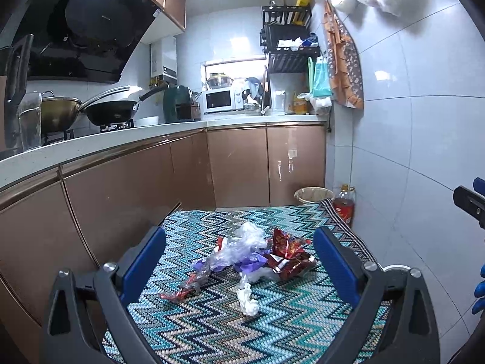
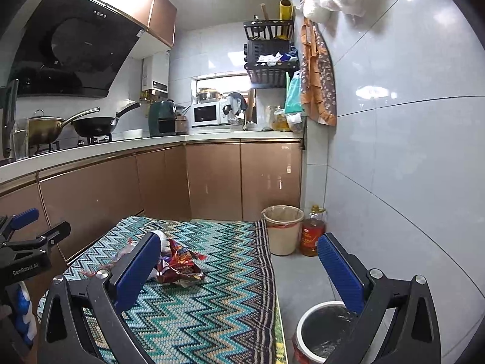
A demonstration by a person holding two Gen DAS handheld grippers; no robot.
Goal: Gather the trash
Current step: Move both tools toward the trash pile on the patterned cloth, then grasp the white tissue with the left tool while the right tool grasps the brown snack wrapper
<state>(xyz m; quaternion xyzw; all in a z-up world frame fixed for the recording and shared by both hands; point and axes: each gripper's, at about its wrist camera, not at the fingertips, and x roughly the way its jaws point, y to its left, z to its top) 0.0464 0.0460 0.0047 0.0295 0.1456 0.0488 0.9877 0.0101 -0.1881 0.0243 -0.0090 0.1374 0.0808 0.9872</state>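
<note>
Trash pile: red foil snack wrapper [image 1: 288, 253], clear crumpled plastic film [image 1: 242, 242], purple wrapper scrap [image 1: 251, 262], small white paper wad [image 1: 248, 301], thin red foil strip [image 1: 178, 294]. All lie loose, mid-way along the counter w/ zigzag teal knit cloth [image 1: 212, 333].
Left tongs [image 1: 239, 261]: spread wide, nothing held; pile sits betw. the blue pads, just ahead.
Right tongs [image 2: 239, 265]: also spread wide, empty; off the counter's right edge, over the floor.
Bins: white-rimmed bucket w/ black liner [image 2: 318, 333] just below right tongs; beige lined bin [image 2: 282, 227] farther off, beside orange oil bottle [image 2: 312, 233].
Step (my read): first grab, not yet made.
How-to: you take left tongs fwd & down, straddle the red wrapper + film where they overlap, close firmly since foil slips. Don't snag the cloth. White wad sits apart from the main pile, so likely a separate pick.
Risk: film trails, drags strip off the edge.
</note>
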